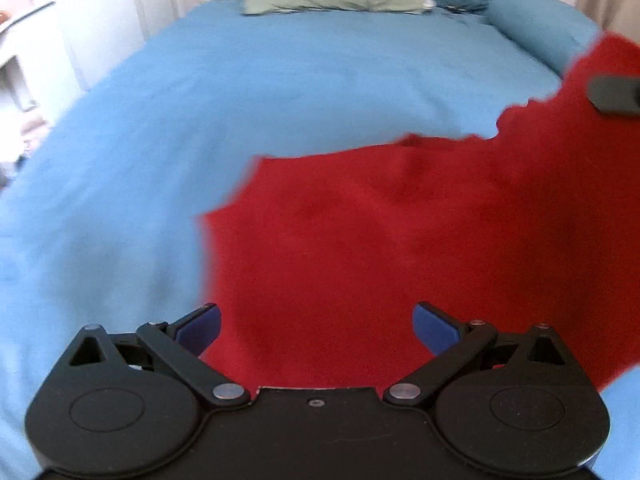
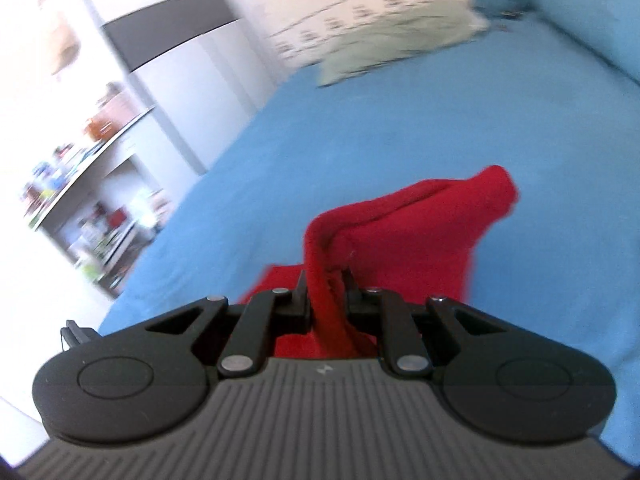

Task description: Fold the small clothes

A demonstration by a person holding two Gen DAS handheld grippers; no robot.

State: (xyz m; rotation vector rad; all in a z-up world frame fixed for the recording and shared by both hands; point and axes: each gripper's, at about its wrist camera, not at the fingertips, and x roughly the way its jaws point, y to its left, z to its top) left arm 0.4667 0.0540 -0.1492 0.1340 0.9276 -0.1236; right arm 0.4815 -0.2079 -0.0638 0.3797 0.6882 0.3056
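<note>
Our right gripper [image 2: 326,280] pinches a bunched edge of the cloth [image 1: 360,248]. Our left gripper [image 1: 316,320], jaws wide and empty, hovers over the cloth spread mid-frame on the bed [image 1: 200,100], stretching toward upper right.

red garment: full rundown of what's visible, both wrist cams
The red garment is plain, solid red, soft and fleecy-looking, with no print showing. It lies partly spread on the blue bedsheet. The right hand-held gripper is shut on a bunched edge, lifting a fold. The left hand-held gripper hovers open over it.
</note>
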